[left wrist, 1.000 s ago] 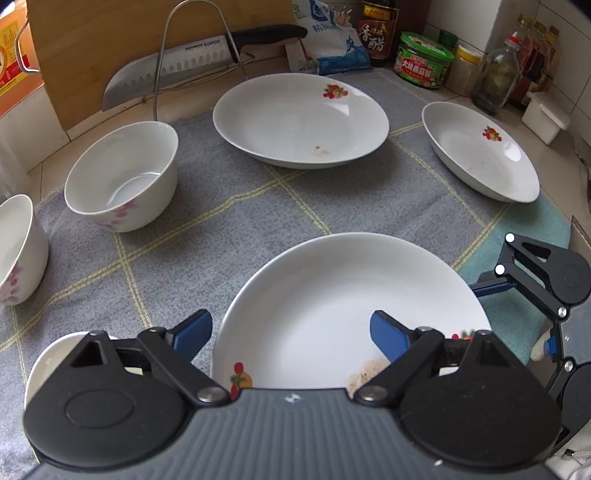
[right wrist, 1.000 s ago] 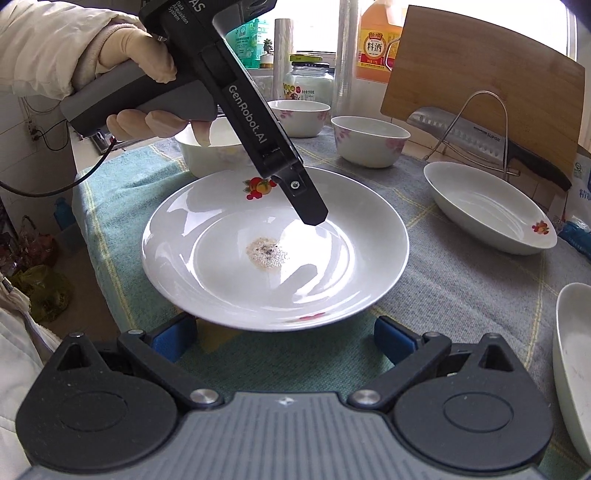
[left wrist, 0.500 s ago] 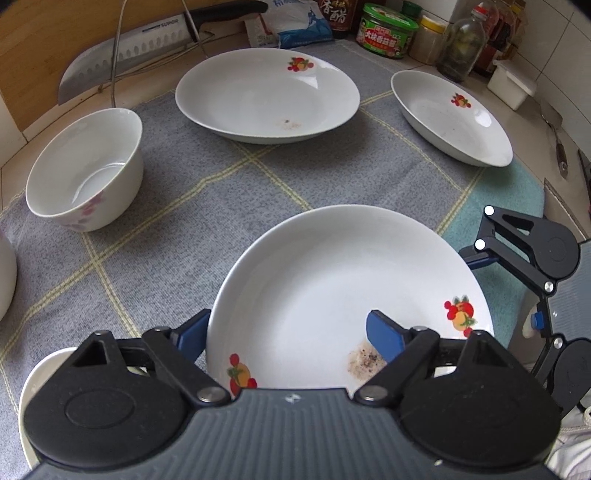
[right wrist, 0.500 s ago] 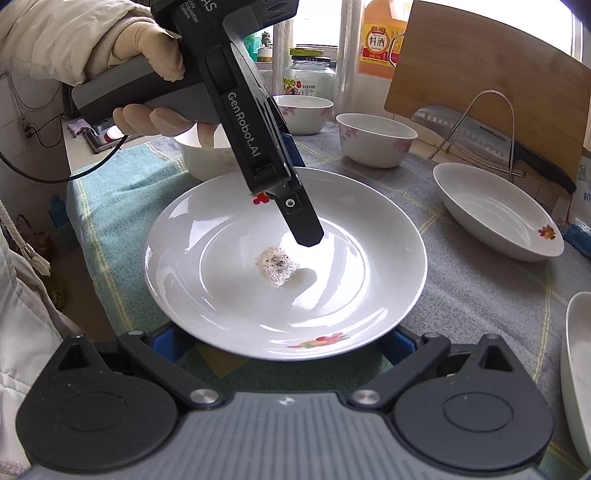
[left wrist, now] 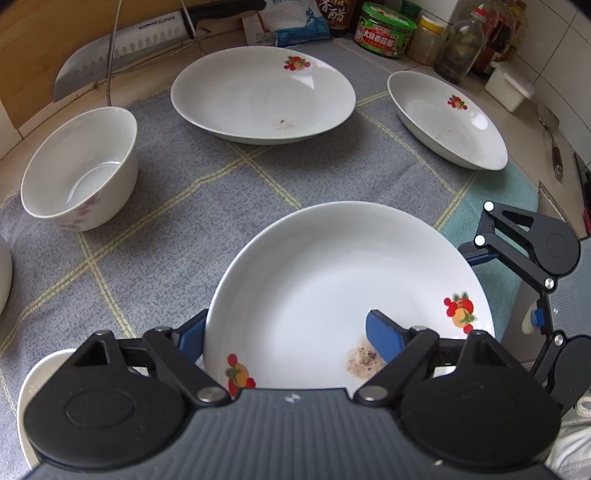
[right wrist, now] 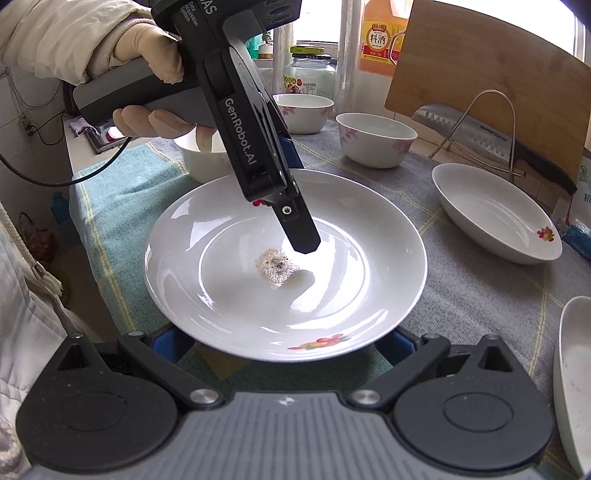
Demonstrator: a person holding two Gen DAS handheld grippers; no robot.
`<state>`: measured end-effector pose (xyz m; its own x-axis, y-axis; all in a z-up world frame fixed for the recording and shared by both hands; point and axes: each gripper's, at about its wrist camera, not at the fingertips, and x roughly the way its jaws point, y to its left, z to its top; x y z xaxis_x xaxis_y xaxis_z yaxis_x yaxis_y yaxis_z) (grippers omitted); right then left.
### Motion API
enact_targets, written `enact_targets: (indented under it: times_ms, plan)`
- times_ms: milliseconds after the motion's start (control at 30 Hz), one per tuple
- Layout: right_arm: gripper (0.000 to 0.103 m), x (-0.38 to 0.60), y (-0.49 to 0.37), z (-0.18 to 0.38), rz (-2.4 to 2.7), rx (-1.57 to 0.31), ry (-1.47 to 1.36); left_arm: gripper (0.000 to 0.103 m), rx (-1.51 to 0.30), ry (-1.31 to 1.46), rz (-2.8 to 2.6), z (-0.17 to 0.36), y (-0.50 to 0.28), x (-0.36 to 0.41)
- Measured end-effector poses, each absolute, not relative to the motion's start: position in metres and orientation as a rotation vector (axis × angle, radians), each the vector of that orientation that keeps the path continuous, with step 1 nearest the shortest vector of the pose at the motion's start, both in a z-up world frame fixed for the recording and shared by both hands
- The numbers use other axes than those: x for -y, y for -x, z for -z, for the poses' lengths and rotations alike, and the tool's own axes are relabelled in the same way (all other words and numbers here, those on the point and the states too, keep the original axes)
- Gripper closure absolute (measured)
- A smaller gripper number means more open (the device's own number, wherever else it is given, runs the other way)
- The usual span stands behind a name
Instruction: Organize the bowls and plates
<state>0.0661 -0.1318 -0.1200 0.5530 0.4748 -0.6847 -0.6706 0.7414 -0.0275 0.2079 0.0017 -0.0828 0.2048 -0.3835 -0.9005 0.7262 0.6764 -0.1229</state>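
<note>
A white plate [left wrist: 332,280] with fruit prints and a food smear [right wrist: 275,267] lies on the grey checked cloth [left wrist: 184,221]. My left gripper [left wrist: 284,325] is shut on its rim. One blue finger [left wrist: 384,338] rests inside the plate and the other [left wrist: 190,332] is outside, half hidden behind the rim. In the right wrist view the same plate [right wrist: 332,295] fills the middle, with the left gripper [right wrist: 299,199] coming down from a gloved hand [right wrist: 147,55]. My right gripper [right wrist: 282,341] is open, its fingertips hidden under the plate's near rim.
Two deep white plates [left wrist: 262,92] [left wrist: 447,118] sit at the back of the cloth. A bowl [left wrist: 81,170] stands at the left and another [left wrist: 33,387] under my left gripper. A cleaver [left wrist: 122,48] on a wire rack, jars [left wrist: 384,29] and a cutting board [right wrist: 498,55] line the back.
The left jaws have closed onto the plate's rim and the gripper has tipped further down. The plate now reaches over the right gripper's fingertips.
</note>
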Motion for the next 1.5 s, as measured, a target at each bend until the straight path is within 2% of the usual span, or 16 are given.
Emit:
enact_targets:
  times_ms: [400,800,1500]
  plan:
    - [0.0,0.171,-0.071,0.102,-0.688,-0.686,0.311,0.016,-1.08,-0.352,0.796,0.062,-0.21,0.038]
    - [0.0,0.25,-0.071,0.087,-0.612,-0.669,0.333,0.016,-1.022,-0.376,0.866,0.045,-0.214,0.126]
    - [0.0,0.353,-0.072,0.09,-0.464,-0.698,0.303,0.016,-0.981,-0.436,0.987,0.049,-0.231,0.245]
